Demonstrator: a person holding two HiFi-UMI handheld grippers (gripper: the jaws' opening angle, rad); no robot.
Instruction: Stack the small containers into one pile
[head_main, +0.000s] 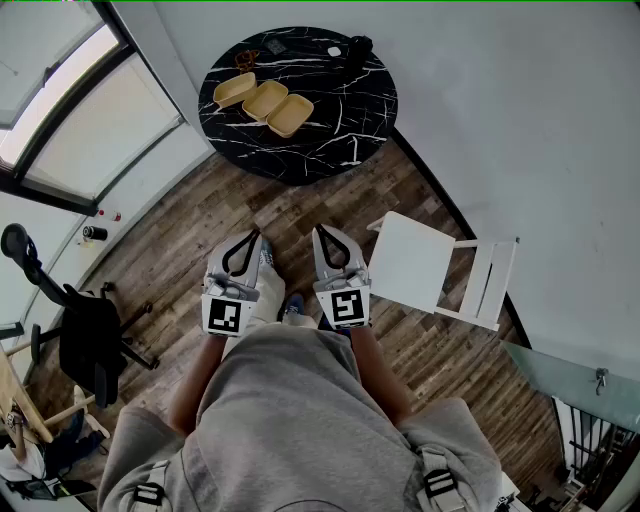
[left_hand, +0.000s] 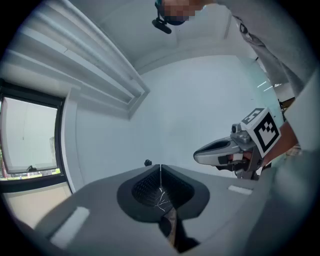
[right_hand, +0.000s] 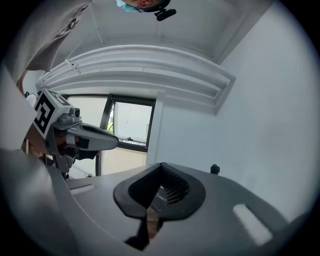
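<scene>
Containers (head_main: 265, 100), three small tan ones, are seen side by side in a slanted row on the left part of the round black marble table (head_main: 340, 130). They lie touching or nearly so, and none is stacked on another. The left gripper (head_main: 252, 238) and right gripper (head_main: 321, 234) are held side by side just in front of the person's grey-shirted torso (head_main: 300, 420), over the wood floor (head_main: 300, 200). Both are kept well apart from the table & pointed roughly toward it. In both gripper views the jaws are seen pressed together tip to tip w/ nothing btwn them. Each gripper is also caught in the other's view, likewise closed. A few small dark items (head_main: 358, 47) are set nr the table's far edge, too small to be identified. A white chair (head_main: 410, 262) is placed just right of the right gripper. A black office chair (head_main: 90, 340) is seen at left, nr the window (head_main: 60, 110).
</scene>
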